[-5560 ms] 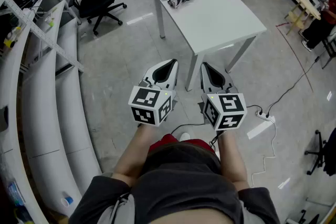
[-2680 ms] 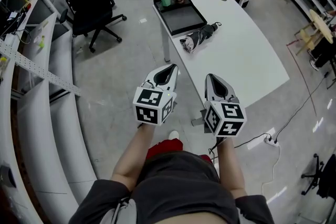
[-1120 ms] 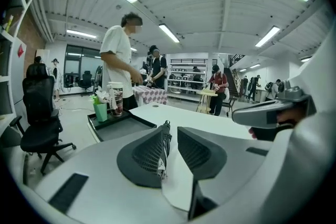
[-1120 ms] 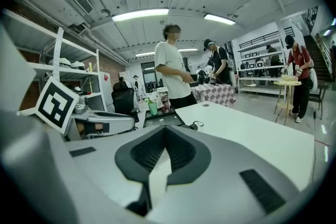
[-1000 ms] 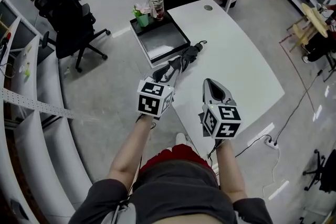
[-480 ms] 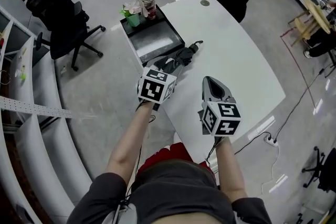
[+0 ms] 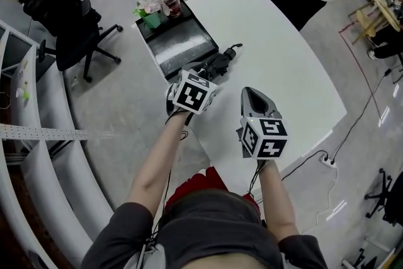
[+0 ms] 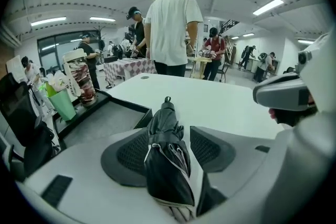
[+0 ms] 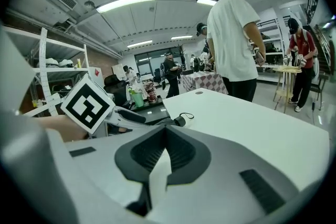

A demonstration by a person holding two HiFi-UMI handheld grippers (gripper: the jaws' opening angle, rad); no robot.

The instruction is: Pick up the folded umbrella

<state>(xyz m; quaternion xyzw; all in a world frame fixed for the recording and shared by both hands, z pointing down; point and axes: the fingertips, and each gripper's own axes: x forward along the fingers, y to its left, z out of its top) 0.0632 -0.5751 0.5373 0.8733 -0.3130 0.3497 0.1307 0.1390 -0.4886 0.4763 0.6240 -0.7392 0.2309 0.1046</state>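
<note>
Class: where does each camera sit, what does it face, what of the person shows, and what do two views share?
Head view: on the head, steeply down at white table; forearms, left gripper, right gripper show.
Left gripper view: along its opening jaws, folded black umbrella between.
Right gripper view: along its shut, empty jaws over the table.
Shared: the umbrella.

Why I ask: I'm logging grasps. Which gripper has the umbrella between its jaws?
The left gripper: its jaws are opening with the folded umbrella between them. The right gripper's jaws are shut and empty.
</note>
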